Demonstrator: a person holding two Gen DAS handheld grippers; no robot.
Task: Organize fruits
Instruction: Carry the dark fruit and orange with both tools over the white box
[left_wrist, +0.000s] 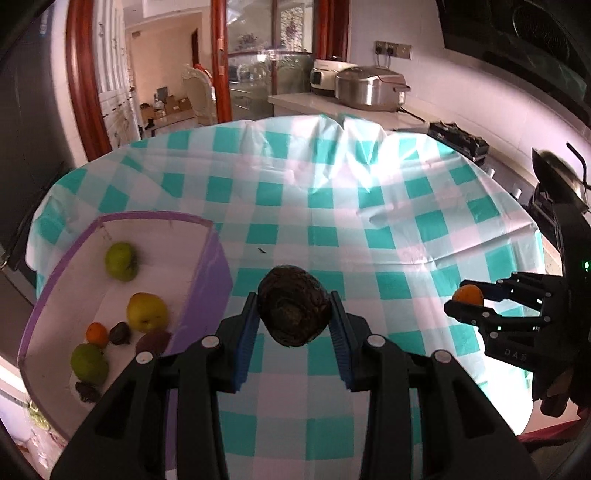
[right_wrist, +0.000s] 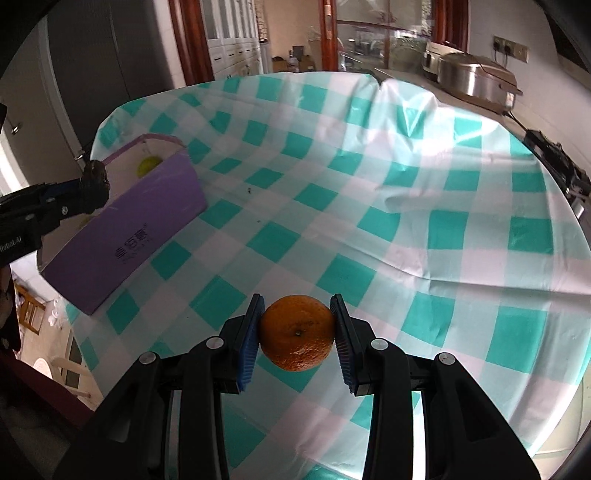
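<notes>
Dark brown and wrinkled, the fruit (left_wrist: 293, 306) sat squarely between the blue pads (left_wrist: 245, 339) of our left gripper (left_wrist: 294, 332), which clamped it above the checked tablecloth (left_wrist: 332, 206). Our right gripper (right_wrist: 297, 339) likewise pinched an orange (right_wrist: 297, 332) between its pads, jaws about the fruit's width apart. Only the left view looked into the purple box (left_wrist: 218, 266), where we saw green, yellow, orange and dark fruits; the right view showed mostly its outer wall.

Dark wrinkled fruit (left_wrist: 293, 306) and orange (right_wrist: 296, 333) each clamped above bench; purple box (left_wrist: 207, 280) holds green, yellow, dark fruits.
</notes>
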